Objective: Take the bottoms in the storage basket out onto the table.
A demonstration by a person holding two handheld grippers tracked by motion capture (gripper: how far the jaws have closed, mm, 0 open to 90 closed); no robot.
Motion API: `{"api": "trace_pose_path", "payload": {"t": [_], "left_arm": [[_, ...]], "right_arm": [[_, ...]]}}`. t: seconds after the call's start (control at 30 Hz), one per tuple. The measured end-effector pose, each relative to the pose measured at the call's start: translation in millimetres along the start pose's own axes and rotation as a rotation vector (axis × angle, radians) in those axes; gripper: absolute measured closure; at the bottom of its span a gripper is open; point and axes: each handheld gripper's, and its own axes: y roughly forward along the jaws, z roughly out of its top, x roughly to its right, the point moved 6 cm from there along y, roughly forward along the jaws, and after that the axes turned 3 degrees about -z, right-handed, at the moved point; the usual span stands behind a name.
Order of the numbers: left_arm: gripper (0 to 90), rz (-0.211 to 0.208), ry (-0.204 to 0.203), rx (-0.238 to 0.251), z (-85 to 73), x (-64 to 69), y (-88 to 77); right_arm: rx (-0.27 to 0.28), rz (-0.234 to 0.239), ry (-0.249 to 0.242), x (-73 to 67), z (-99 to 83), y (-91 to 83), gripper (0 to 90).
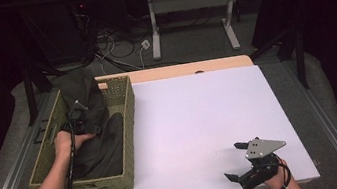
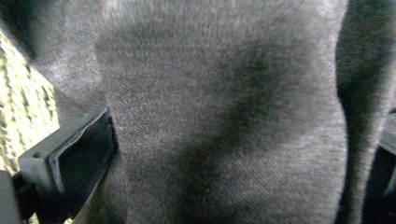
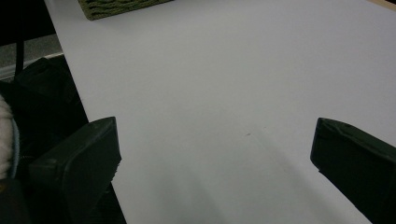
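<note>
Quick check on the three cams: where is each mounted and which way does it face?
High view: above the person's side, looking forward and down at the white table; both forearms enter below.
Left gripper view: on the left tool, facing dark cloth; jaws spread.
Right gripper view: on the right tool, along the table, open.
Shared: the woven basket.

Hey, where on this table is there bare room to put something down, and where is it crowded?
The white table top is bare from the woven basket on its left across to its right edge, and back to the wooden strip. The right gripper, jaws open, takes the near right corner. The basket is crowded: dark cloth fills it, with the left gripper open against the cloth.
</note>
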Motion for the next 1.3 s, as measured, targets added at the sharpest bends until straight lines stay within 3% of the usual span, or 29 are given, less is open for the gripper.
{"api": "trace_pose_path", "payload": {"t": [0.07, 0.1, 0.13, 0.17, 0.3, 0.4, 0.67, 0.83, 1.3], "left_arm": [[2.6, -0.014, -0.001, 0.005, -0.2, 0.9, -0.4], [17.3, -0.022, 0.018, 0.012, 0.0, 2.1, -2.7], [25.8, -0.029, 0.042, 0.018, 0.7, 3.6, -5.6], [25.8, -0.031, 0.059, 0.024, 1.2, 5.3, -6.9], [52.7, -0.024, 0.131, 0.046, 2.7, 12.9, -9.4], [62.8, -0.029, 0.16, 0.06, 2.8, 12.7, -10.5], [69.7, -0.09, 0.211, 0.096, 2.6, 9.6, -20.6], [70.5, -0.122, 0.28, 0.134, 1.6, 12.2, -31.8], [71.7, -0.134, 0.387, 0.216, -0.3, 24.0, -57.4]], "right_arm": [[0.0, 0.005, -0.005, -0.6, 0.0, 0.4, 1.2], [-0.004, 0.005, -0.006, -0.9, 0.0, 0.3, 1.2], [-0.005, 0.003, -0.007, -0.9, 0.0, 0.3, 1.3], [-0.005, 0.003, -0.007, -0.9, 0.0, 0.3, 1.3], [-0.004, 0.0, -0.007, -0.6, -0.1, 0.4, 1.3], [-0.004, -0.001, -0.008, -0.3, 0.0, 0.0, 1.3], [-0.01, 0.0, -0.005, 0.7, -0.8, 0.1, 1.4], [-0.011, -0.007, 0.001, 1.7, -1.1, -0.2, 1.4], [-0.013, -0.006, 0.006, 1.9, -1.4, -0.5, 1.4]]}}
